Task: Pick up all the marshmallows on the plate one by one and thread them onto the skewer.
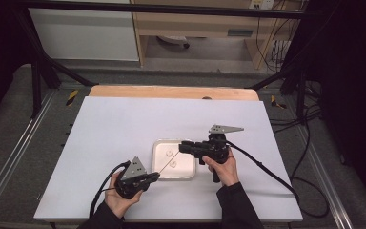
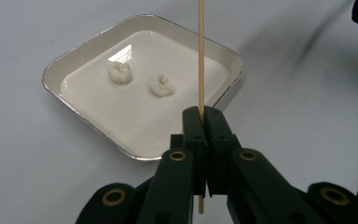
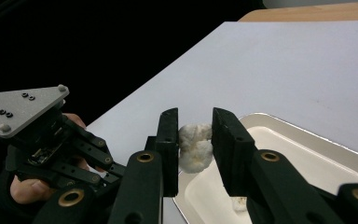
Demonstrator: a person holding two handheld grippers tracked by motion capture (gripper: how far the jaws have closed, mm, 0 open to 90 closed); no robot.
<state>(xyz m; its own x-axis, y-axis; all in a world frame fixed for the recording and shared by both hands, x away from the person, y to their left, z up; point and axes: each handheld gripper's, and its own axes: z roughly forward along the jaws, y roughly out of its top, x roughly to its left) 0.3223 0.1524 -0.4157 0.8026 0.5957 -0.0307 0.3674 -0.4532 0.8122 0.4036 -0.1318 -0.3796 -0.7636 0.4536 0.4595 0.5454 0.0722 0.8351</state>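
Observation:
A shallow white tray [image 1: 187, 164] with a silver rim [image 2: 70, 58] sits on the white table, right of centre. Two white lumps [image 2: 120, 73] [image 2: 161, 86] lie in it. My left gripper [image 1: 155, 177] [image 2: 203, 113] is at the tray's near-left corner, shut on a thin wooden skewer [image 2: 201, 56] that points up over the tray towards the right gripper. My right gripper [image 1: 182, 147] [image 3: 195, 115] hovers over the tray's far side, shut on a third white lump [image 3: 195, 148]. The skewer's far end lies close to that lump; whether they touch is unclear.
A white sheet [image 1: 124, 129] covers the table, with a wooden edge [image 1: 171, 92] at the back. Cables [image 1: 267, 171] trail from both grippers across the near side. A black frame and cabinets stand beyond the table. The other gripper [image 3: 42, 140] shows at the left.

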